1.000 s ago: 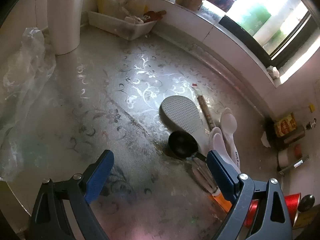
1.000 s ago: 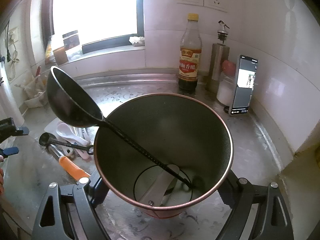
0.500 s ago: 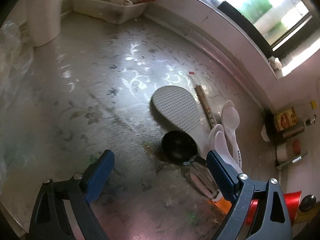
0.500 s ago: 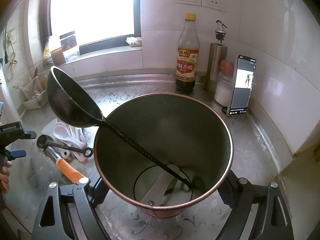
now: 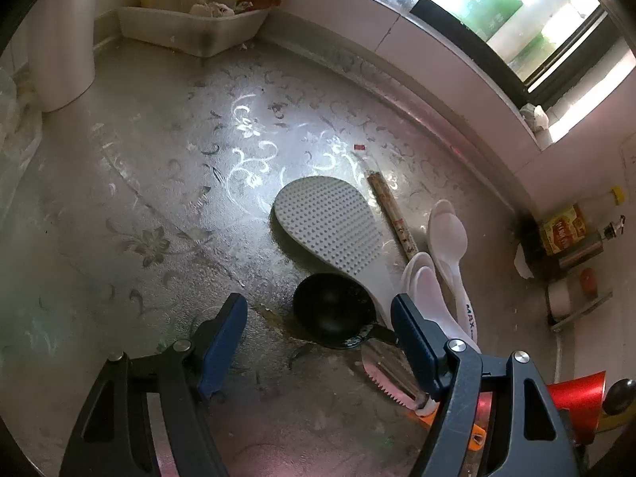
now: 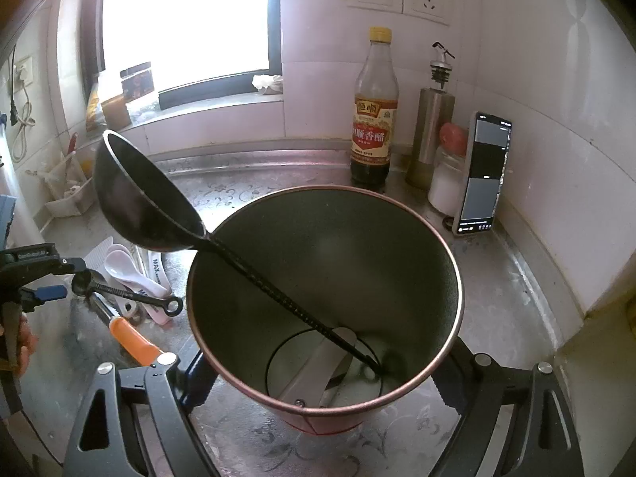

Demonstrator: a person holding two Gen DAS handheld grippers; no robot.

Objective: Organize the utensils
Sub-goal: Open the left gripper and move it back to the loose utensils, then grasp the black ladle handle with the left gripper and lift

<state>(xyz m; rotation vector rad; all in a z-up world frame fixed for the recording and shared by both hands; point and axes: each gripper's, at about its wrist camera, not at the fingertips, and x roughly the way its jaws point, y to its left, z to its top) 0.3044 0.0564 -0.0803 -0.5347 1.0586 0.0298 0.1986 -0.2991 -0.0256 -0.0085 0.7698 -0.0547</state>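
Left gripper (image 5: 318,318): jaws just narrowed, still spread, nothing pinched. I see the small black ladle (image 5: 334,310) lying between its tips, bowl up, across a ribbed white paddle (image 5: 330,226). Right gripper (image 6: 318,365) clamps the red can (image 6: 324,302), big ladle (image 6: 147,198) leaning inside.

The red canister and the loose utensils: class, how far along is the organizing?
Done: one large black ladle stands in the red canister, which the right gripper clamps. In hand: the left gripper, closing, empty, over the small black ladle. Left: rice paddle, white spoons, orange-handled knife.
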